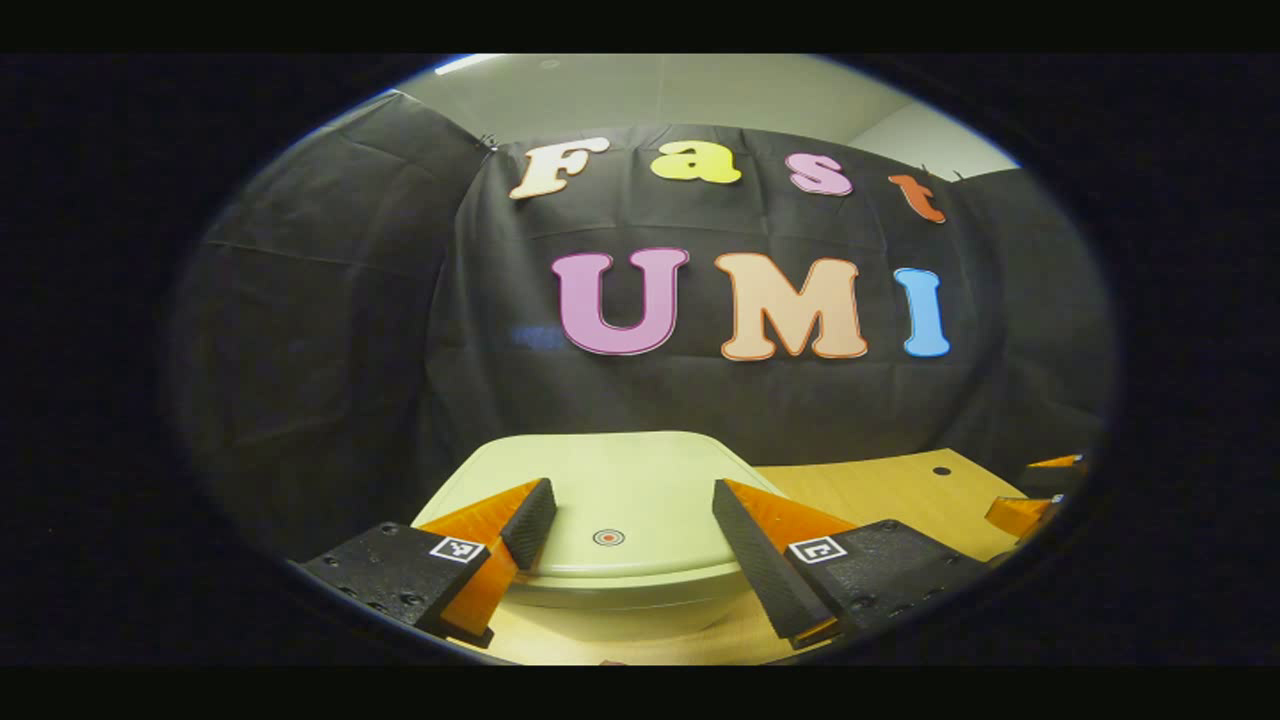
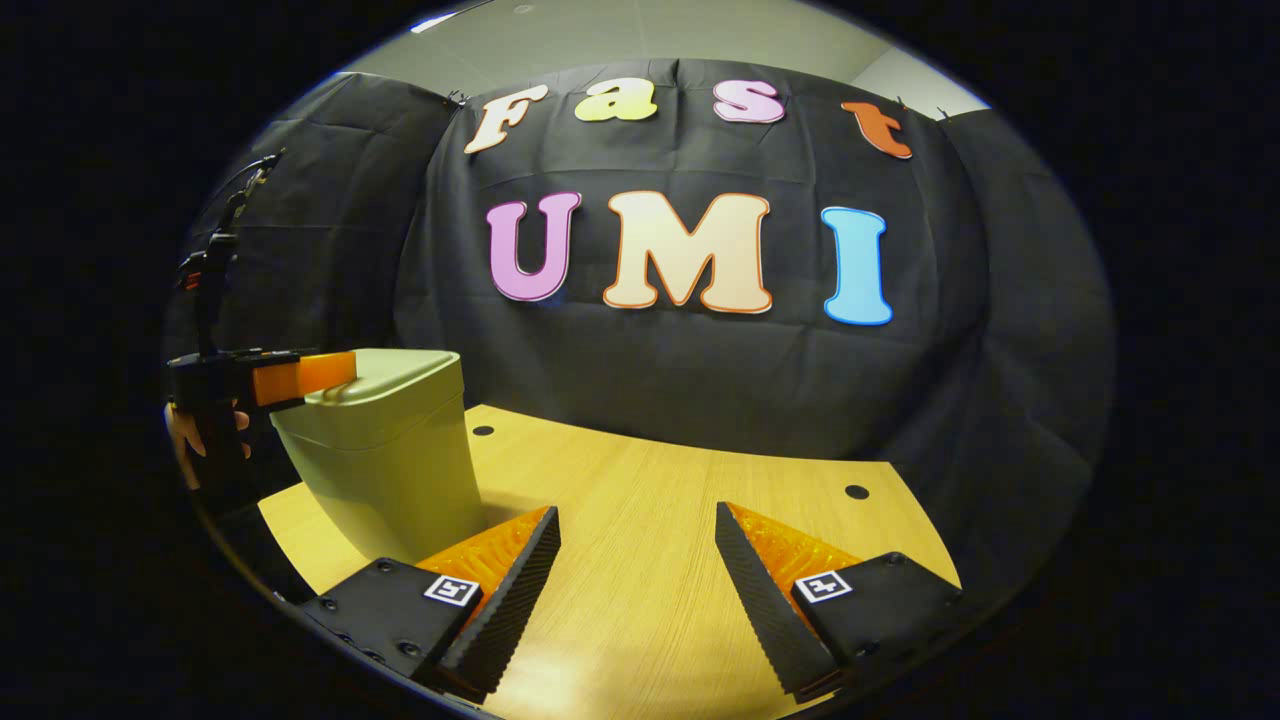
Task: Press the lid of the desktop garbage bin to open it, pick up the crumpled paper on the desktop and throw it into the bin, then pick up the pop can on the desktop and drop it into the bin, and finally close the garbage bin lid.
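bin [image 2: 385, 455]: upright, long axis vertical, pale green, left of frame; lid [image 1: 610, 490] down
L gripper [image 1: 630, 545]: released, above lid
R gripper [image 2: 635, 580]: released, over desk [image 2: 640, 520]

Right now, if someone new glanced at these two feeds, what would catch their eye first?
Most likely the pale green desktop garbage bin, lid down, sitting just ahead of the open left gripper, with a small round button near the lid's front edge. In the right gripper view the bin stands at the left of the wooden desktop, the left gripper poised over its lid, while the open right gripper holds nothing.
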Demonstrator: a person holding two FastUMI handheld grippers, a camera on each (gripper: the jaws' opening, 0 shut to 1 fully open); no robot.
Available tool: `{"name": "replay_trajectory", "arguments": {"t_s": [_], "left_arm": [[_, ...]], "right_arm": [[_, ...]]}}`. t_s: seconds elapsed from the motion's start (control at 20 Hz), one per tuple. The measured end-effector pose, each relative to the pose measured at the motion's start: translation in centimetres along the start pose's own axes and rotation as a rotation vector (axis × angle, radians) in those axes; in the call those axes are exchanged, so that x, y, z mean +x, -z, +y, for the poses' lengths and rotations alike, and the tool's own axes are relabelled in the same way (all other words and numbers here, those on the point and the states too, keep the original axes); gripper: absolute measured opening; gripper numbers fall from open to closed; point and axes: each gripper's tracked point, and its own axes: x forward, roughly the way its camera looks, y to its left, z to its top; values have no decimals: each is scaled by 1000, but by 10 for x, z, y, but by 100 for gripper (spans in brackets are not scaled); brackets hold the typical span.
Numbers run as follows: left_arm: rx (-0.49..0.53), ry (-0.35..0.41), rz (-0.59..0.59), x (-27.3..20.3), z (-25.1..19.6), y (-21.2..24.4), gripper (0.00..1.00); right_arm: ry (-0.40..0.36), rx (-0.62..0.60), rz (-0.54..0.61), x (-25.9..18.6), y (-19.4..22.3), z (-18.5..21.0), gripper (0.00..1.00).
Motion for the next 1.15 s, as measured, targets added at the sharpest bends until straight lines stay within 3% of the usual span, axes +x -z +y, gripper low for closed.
{"name": "replay_trajectory", "arguments": {"t_s": [0.2, 0.4, 0.85, 1.15], "left_arm": [[-46, 80, -117, -2, -38, -29, 94], [-85, 143, -146, -7, -101, -44, 92], [-22, 227, -176, -36, -240, -66, 92], [-54, 286, -195, -52, -297, -81, 91]], "right_arm": [[51, 26, -100, -22, -35, -19, 98], [64, 69, -188, -48, -68, -56, 98], [75, 148, -271, -102, -83, -175, 97], [111, 175, -320, -121, -89, -221, 97]]}}
